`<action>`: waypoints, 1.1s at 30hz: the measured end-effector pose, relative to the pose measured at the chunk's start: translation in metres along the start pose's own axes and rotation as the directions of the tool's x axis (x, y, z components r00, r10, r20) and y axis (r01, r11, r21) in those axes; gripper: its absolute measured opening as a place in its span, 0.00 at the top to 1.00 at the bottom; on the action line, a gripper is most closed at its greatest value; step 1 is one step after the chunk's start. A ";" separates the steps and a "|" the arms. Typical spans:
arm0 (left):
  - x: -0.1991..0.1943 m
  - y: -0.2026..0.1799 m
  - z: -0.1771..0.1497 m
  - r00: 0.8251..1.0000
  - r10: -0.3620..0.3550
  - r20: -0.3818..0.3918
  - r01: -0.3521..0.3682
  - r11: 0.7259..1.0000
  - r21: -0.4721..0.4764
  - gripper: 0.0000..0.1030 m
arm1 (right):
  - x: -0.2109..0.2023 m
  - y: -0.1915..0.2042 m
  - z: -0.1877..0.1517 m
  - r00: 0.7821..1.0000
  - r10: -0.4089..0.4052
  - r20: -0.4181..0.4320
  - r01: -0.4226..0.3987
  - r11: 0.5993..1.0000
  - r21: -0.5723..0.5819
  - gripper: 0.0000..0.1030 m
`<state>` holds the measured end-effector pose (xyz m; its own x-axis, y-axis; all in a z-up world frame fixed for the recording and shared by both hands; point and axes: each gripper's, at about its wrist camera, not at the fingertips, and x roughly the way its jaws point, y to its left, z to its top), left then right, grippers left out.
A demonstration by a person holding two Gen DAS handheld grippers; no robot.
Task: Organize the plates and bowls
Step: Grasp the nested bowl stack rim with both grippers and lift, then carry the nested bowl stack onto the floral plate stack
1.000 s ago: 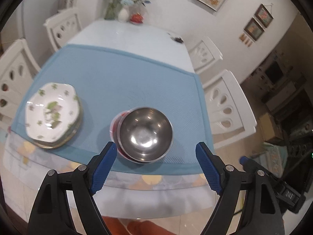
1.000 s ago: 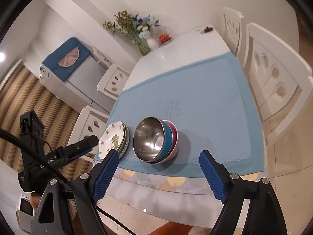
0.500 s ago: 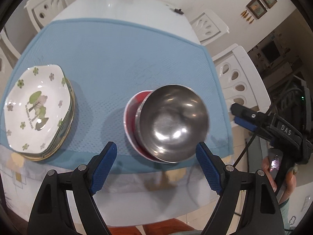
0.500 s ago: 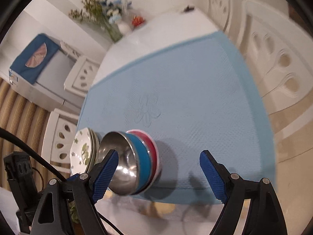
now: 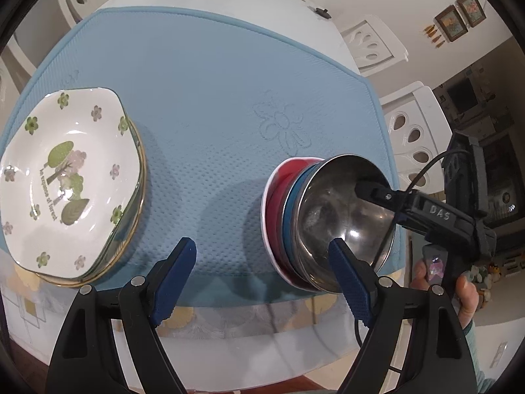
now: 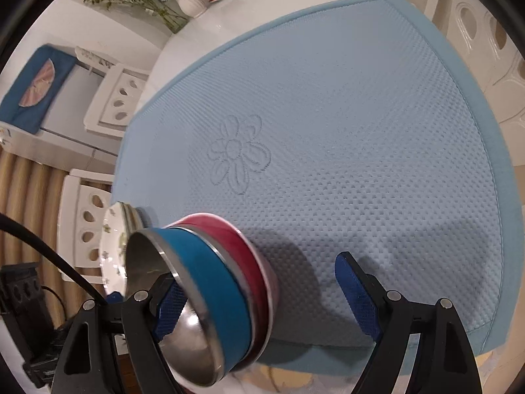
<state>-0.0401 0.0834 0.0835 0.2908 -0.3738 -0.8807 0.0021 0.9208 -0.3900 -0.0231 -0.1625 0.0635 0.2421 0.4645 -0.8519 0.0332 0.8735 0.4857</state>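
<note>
straddling the rim of the stacked bowls (image 6: 210, 298), right gripper (image 6: 262, 295) wide open, gripping nothing; left gripper (image 5: 265, 279) likewise, plates (image 5: 69, 180) beside

Three nested bowls (image 5: 328, 220): one steel, one blue, one red. One stack of flowered white plates (image 5: 65, 180), number unclear.

— What do you have on the blue mat?
— A nested stack of bowls (image 5: 328, 220), steel inside blue inside red, near your edge. Flower-printed plates (image 5: 70, 180) sit stacked well apart, leftward.
</note>
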 end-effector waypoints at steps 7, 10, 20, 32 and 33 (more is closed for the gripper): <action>0.013 -0.001 0.001 0.999 -0.007 -0.031 0.007 1.000 0.002 0.21 | 0.025 -0.011 0.004 0.997 0.052 -0.062 -0.051 0.998 0.028 0.19; 0.017 0.001 0.002 0.999 -0.016 -0.039 0.015 1.000 -0.012 0.21 | 0.035 -0.012 0.004 0.991 0.093 -0.094 -0.090 0.995 0.038 0.19; 0.030 -0.005 0.012 1.000 -0.003 -0.014 0.004 1.000 0.019 0.21 | 0.006 -0.012 -0.016 0.997 0.062 -0.038 -0.062 0.998 0.014 0.17; 0.070 0.002 0.020 0.996 -0.085 -0.028 0.086 0.996 0.037 0.27 | 0.010 -0.007 -0.052 0.995 -0.039 0.089 0.034 0.998 0.058 0.18; 0.073 0.003 0.021 0.995 -0.095 -0.032 0.096 0.995 0.040 0.29 | 0.012 -0.012 -0.051 0.995 -0.031 0.097 0.024 0.997 0.073 0.18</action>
<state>0.0008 0.0609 0.0242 0.2584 -0.4631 -0.8478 0.0685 0.8842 -0.4621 -0.0704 -0.1594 0.0373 0.3336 0.4210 -0.8435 0.1099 0.8713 0.4783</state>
